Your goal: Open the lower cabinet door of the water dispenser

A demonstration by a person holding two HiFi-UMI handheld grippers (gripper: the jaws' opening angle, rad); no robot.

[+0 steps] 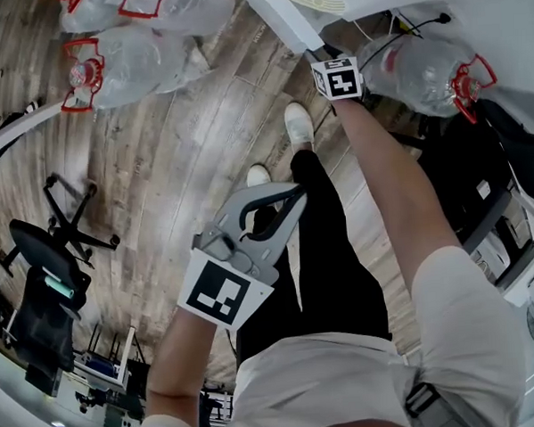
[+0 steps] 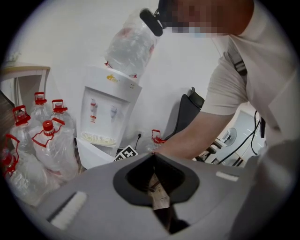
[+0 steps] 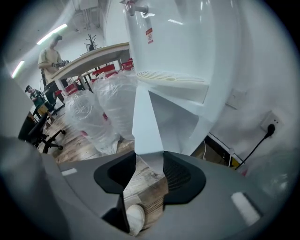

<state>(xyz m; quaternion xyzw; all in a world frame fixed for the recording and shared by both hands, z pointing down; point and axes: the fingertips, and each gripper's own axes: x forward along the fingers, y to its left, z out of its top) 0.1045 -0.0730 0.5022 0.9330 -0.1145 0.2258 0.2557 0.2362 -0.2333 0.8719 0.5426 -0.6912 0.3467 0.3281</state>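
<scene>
**White door ajar, right tongs clamped on its edge**

White plastic fills the right gripper view from 12 to 2 o'clock: this is the water dispenser (image 3: 178,42). Its lower cabinet door (image 3: 147,119) stands out from the body, seen edge-on and running down to the centre. There the right gripper (image 3: 150,158) is clenched on the door's free edge.

To do the step well, I judge the pull should follow the hinge's arc. The jaws should stay square on the edge so the thin panel neither twists nor slips out.

In the head view the right arm reaches almost straight toward 1 o'clock, with the marker cube uppermost. The left forearm is bent close to the body at 6 o'clock. The left gripper (image 1: 289,202) is pointed at the floor, jaws together and holding nothing.

Empty water bottles (image 1: 143,54) lie at 11 o'clock, well apart from the door.
</scene>
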